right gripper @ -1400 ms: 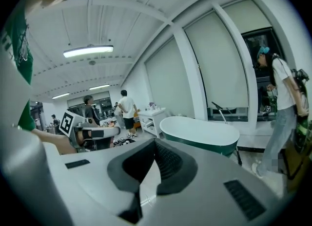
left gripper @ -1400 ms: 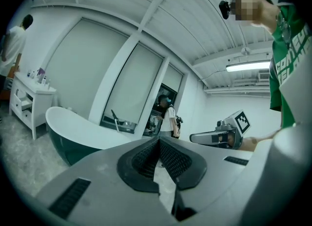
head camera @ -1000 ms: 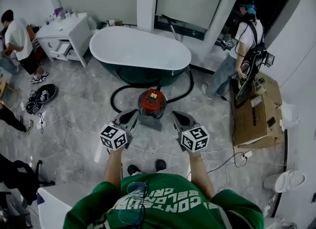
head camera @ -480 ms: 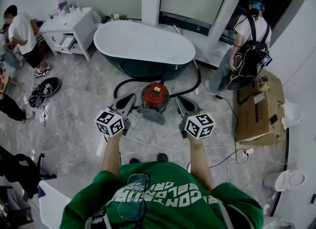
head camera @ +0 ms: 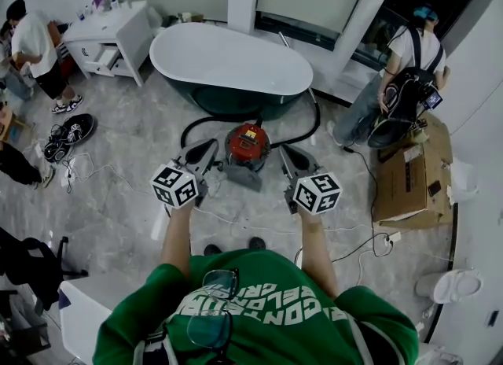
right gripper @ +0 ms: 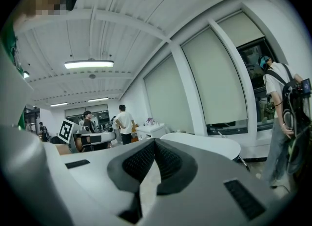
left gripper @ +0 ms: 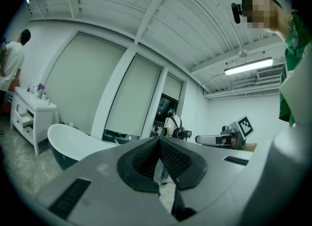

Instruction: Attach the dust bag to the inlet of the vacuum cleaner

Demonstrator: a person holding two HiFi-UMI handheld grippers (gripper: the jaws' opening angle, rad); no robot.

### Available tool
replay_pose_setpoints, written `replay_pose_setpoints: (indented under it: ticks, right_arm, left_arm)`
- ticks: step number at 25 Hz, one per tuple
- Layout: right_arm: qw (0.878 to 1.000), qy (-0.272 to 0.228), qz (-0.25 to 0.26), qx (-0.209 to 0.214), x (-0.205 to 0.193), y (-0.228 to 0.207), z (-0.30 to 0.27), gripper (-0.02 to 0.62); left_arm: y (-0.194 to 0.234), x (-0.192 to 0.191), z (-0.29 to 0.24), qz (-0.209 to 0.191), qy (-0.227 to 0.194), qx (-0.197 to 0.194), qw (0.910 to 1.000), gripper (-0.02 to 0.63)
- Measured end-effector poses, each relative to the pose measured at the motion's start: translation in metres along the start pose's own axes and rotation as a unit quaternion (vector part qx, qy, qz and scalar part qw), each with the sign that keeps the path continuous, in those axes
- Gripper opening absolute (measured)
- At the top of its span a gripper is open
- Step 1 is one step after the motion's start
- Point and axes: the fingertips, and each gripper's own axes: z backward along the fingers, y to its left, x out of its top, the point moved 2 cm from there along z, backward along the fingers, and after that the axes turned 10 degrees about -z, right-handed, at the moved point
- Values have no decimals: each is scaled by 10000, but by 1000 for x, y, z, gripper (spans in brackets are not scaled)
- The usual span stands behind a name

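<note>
Head view: round red vacuum (head camera: 247, 141) with black hose (head camera: 310, 131) sits on the marble floor (head camera: 118, 198), before a white oval tub (head camera: 230, 58) and between left tool (head camera: 206, 151) and right tool (head camera: 286, 155). A flat grey piece (head camera: 245, 177) touches its near side; cannot tell if it is the bag.
Left gripper view: left tool closed, ribbed black pads (left gripper: 145, 159) meeting, nothing held.
Right gripper view: right tool likewise closed, pads (right gripper: 139, 160) meeting, empty.
</note>
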Motion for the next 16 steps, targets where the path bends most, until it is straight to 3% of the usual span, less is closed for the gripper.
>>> replay_pose_setpoints:
  ticks: [16]
  right_arm:
    - [9998,7,-72,-167,-14,6,2,8]
  left_arm:
    - [-6,-12,10,-29,143,-192,9997,3]
